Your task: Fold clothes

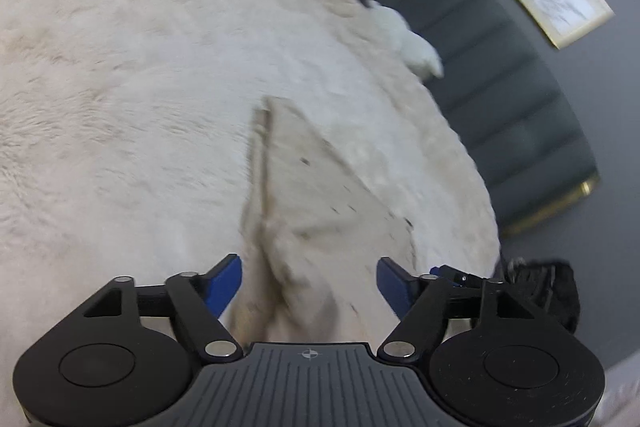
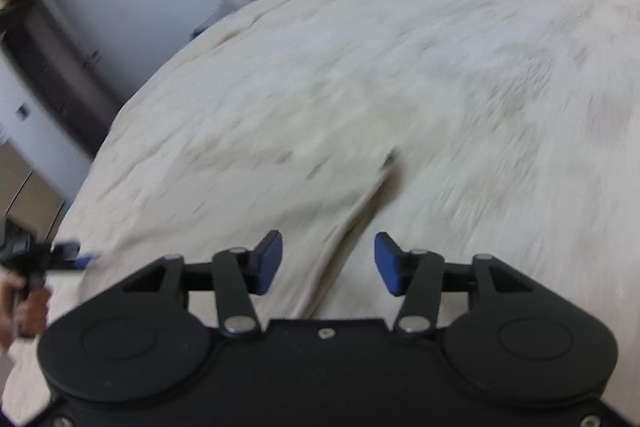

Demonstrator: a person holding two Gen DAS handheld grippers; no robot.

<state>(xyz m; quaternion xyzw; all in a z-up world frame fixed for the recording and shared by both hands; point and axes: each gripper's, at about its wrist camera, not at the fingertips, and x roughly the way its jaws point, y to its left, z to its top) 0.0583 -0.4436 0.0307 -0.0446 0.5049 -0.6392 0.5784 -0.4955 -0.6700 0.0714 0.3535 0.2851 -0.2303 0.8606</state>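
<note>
So both grippers hang low over a fluffy cream blanket [image 1: 120, 87] w/ 1 beige garment [image 1: 320, 195] spread on it. Left gripper [image 1: 309, 283] has its 2 blue pads wide apart, nothing between them pinched; the garment runs straight out from between the pads, its pointed end toward the blanket's far edge by the grey headboard [image 1: 500, 87]. Right gripper [image 2: 328, 263] is spread too, not holding anything; the garment [image 2: 248, 187] lies under and ahead of it, 1 folded edge passing between the pads. Frames are blurry, so whether pads touch cloth I can't tell. White pillow [image 1: 416, 47] sits at the blanket's headboard edge.
</note>
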